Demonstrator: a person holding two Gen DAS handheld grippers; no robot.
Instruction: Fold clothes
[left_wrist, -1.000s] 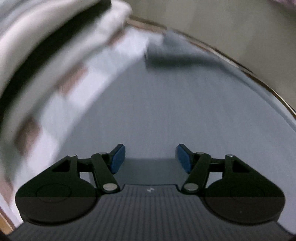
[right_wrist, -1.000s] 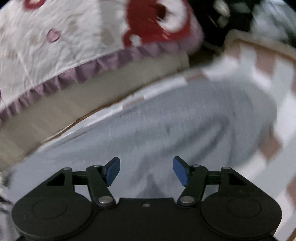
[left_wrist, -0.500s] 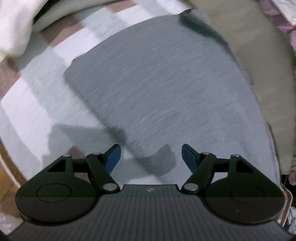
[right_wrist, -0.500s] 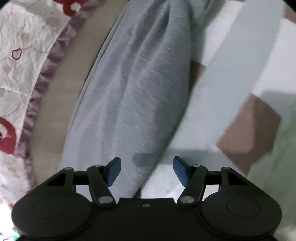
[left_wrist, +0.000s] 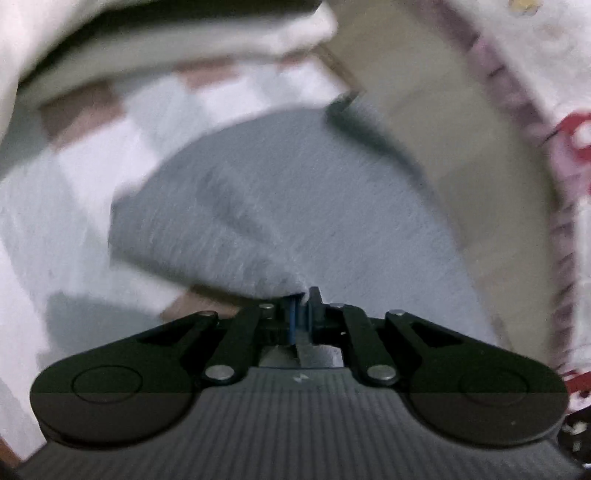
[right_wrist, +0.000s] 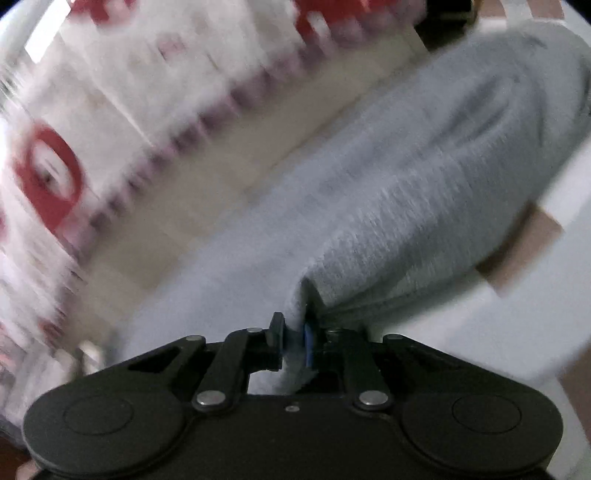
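Left wrist view: the grey garment (left_wrist: 295, 206) lies spread over a checked sheet (left_wrist: 122, 147) of white, pale blue and brown squares, its near edge gathered into a peak that runs straight into the left gripper (left_wrist: 301, 314). The jaws have just been closing and now stand together on that pinch of cloth, the blue pads (left_wrist: 293, 317) barely showing beside it. A fold crosses the fabric from the left toward the pinch. Past the garment's far right side runs a beige strip (left_wrist: 480, 155), and beyond it a white quilt (left_wrist: 554, 74) with a purple frill and red marks. White bedding (left_wrist: 166, 40) is bunched along the top left.

In the right wrist view the same garment (right_wrist: 424, 184) stretches away toward the upper right as a thick roll, its near end drawn into the right gripper (right_wrist: 293, 339). These jaws have also just been closing and are clamped on a bunched fold of the cloth. The quilt (right_wrist: 129, 92) fills the left, blurred, and the sheet (right_wrist: 517, 295) shows on the right.
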